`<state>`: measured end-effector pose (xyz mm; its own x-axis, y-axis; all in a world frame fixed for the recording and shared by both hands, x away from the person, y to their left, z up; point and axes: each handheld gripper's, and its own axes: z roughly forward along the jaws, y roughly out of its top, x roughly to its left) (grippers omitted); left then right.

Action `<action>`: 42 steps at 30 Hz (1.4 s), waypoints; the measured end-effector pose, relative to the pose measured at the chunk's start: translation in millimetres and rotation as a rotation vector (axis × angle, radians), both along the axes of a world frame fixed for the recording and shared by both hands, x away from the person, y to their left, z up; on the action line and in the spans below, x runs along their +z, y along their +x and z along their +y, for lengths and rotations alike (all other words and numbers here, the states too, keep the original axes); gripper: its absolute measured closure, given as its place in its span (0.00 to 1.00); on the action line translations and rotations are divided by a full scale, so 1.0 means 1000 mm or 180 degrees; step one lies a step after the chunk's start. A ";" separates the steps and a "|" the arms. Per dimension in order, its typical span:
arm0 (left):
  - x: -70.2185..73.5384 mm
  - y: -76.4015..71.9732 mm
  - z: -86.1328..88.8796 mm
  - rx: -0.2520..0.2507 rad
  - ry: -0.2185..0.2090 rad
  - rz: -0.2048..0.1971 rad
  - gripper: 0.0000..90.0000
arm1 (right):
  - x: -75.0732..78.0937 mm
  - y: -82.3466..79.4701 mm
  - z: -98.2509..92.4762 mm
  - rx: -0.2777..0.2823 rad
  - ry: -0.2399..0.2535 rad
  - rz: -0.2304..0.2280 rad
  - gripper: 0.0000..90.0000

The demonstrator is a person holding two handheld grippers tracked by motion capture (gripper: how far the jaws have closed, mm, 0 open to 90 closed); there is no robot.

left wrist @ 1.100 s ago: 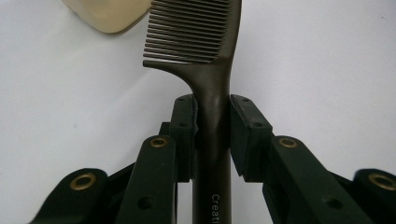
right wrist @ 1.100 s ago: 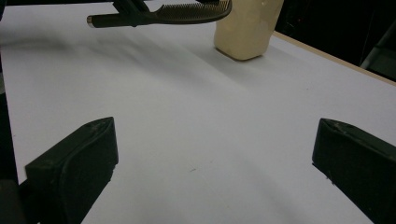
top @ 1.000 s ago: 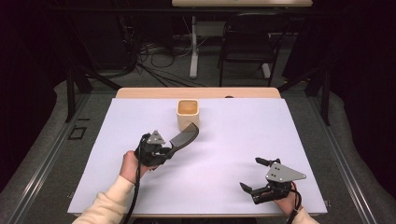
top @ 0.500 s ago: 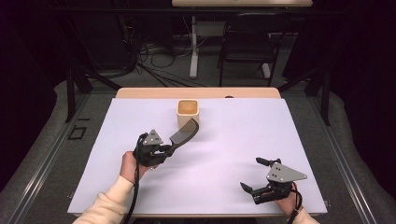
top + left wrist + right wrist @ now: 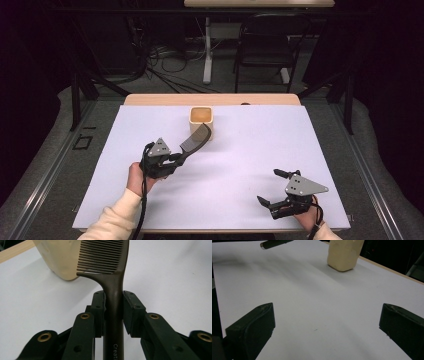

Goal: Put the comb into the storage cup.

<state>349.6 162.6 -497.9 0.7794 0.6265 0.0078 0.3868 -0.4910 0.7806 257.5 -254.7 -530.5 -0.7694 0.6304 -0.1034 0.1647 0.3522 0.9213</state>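
A dark brown comb is clamped by its handle in my left gripper, which is shut on it left of the table's middle. The toothed head points up and away, just in front of a cream square cup at the far middle. In the left gripper view the handle runs between both pads, and the teeth lie beside the cup. My right gripper rests near the front right edge, jaws wide open, nothing between them. Its view shows the cup and the comb's handle end farther off.
A white sheet covers the table, with a wooden strip along the far edge. A dark chair and floor cables lie beyond the table. A black rail runs along the left side.
The left gripper has edged the comb's head slightly up and closer to the cup. The right gripper has stayed put.
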 end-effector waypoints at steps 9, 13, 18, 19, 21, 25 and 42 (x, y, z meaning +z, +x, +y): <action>0.001 -0.001 0.003 0.0025 -0.0084 -0.0048 0.80 | 0.000 0.001 0.000 0.0002 -0.0009 0.0003 0.00; 0.002 -0.001 0.005 0.0027 -0.0119 -0.0069 0.80 | 0.000 0.001 0.000 -0.0001 -0.0011 -0.0005 0.00; 0.002 -0.001 0.007 0.0066 -0.0199 -0.0102 0.80 | 0.000 0.001 0.000 0.0002 -0.0003 0.0001 0.00; 0.002 -0.001 0.007 0.0066 -0.0199 -0.0102 0.80 | 0.000 0.000 0.000 -0.0001 -0.0005 0.0002 0.00; 0.003 -0.002 0.007 0.0076 -0.0231 -0.0130 0.80 | 0.000 0.001 0.000 -0.0001 -0.0005 0.0003 0.00; 0.003 -0.002 0.009 0.0110 -0.0269 -0.0163 0.80 | 0.000 0.001 0.000 0.0005 -0.0003 0.0004 0.00; 0.004 0.002 0.017 0.0290 -0.0415 -0.0253 0.80 | 0.000 0.001 0.000 0.0002 -0.0014 -0.0005 0.00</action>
